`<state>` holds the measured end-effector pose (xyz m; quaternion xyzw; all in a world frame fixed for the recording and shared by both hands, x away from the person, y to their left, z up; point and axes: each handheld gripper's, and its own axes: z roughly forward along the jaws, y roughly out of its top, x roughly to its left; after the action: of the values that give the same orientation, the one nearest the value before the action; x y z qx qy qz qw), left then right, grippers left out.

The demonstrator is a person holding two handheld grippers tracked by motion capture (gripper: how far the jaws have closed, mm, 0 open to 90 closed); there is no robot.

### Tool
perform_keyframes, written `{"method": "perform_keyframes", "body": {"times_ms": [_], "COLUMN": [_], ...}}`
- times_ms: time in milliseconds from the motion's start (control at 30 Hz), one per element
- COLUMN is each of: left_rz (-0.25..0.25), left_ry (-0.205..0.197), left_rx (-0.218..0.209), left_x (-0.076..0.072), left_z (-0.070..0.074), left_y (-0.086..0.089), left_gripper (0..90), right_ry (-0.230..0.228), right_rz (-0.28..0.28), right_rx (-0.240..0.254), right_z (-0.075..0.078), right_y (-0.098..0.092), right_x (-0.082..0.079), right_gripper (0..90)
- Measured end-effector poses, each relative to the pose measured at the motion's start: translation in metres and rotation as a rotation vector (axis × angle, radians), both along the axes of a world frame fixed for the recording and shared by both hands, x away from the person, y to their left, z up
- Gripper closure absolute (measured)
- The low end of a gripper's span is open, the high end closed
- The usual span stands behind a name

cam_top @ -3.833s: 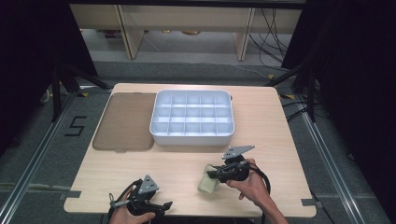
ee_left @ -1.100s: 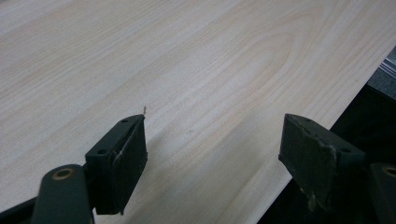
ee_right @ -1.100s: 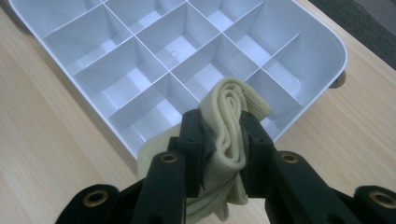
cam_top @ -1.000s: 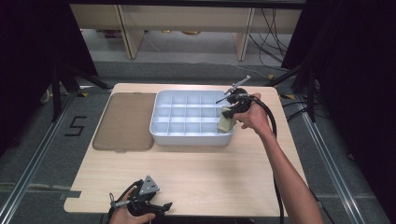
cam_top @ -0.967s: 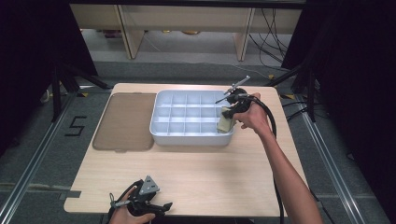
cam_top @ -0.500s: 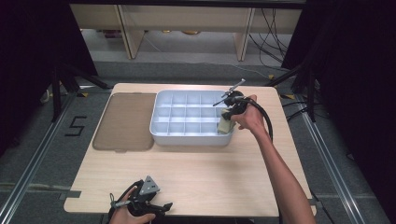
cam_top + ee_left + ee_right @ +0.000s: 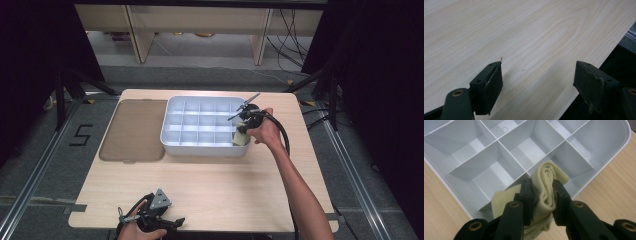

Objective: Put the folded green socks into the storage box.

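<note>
A rolled pale yellow cloth (image 7: 548,178) is pinched between the jaws of my right gripper (image 7: 541,184), which is shut on it. In the high view the right gripper (image 7: 242,128) holds the cloth (image 7: 241,138) down at the near right corner compartment of a white divided tray (image 7: 172,143). In the right gripper view, the cloth's lower end hangs over the dividers (image 7: 499,143) of that corner. My left gripper (image 7: 171,223) rests at the table's front edge, and its jaws (image 7: 537,72) stand wide open over bare wood with nothing between them.
A flat brown lid or mat (image 7: 132,130) lies just left of the tray. The tray's other compartments look empty. Light wood tabletop (image 7: 225,180) stretches between the tray and the front edge. The table edge drops off close to the left gripper's right jaw.
The right gripper carried the cloth from the table's front to the tray, then sank toward the near right corner compartment over the last second. The left gripper stayed put.
</note>
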<state>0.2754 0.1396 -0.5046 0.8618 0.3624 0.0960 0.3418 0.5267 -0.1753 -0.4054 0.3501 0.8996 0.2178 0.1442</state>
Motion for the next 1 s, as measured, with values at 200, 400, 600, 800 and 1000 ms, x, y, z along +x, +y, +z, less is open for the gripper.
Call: {"method": "perform_keyframes", "body": {"times_ms": [200, 400, 600, 800, 1000], "left_rz": [0.004, 0.005, 0.007, 0.022, 0.025], "left_ry": [0.004, 0.012, 0.015, 0.015, 0.02], "left_rx": [-0.003, -0.014, -0.014, -0.016, -0.014], "left_x": [0.0, -0.001, -0.001, -0.002, -0.002], "left_z": [0.0, 0.0, 0.0, 0.0, -0.001], "left_y": [0.0, 0.0, 0.0, -0.001, -0.001], "left_gripper": [22.6, 22.6, 22.6, 22.6, 22.7], "right_ry": [0.006, 0.036, 0.039, 0.062, 0.086], "right_rz": [0.012, 0.021, 0.028, 0.017, 0.017], "right_rx": [-0.018, -0.03, -0.029, -0.018, -0.027], "right_z": [-0.008, -0.022, -0.025, -0.026, -0.027], "right_y": [0.001, 0.006, 0.006, 0.005, 0.006], "right_x": [-0.001, -0.001, 0.001, 0.003, 0.004], "right_gripper": [74.3, 74.3, 74.3, 74.3, 74.4]}}
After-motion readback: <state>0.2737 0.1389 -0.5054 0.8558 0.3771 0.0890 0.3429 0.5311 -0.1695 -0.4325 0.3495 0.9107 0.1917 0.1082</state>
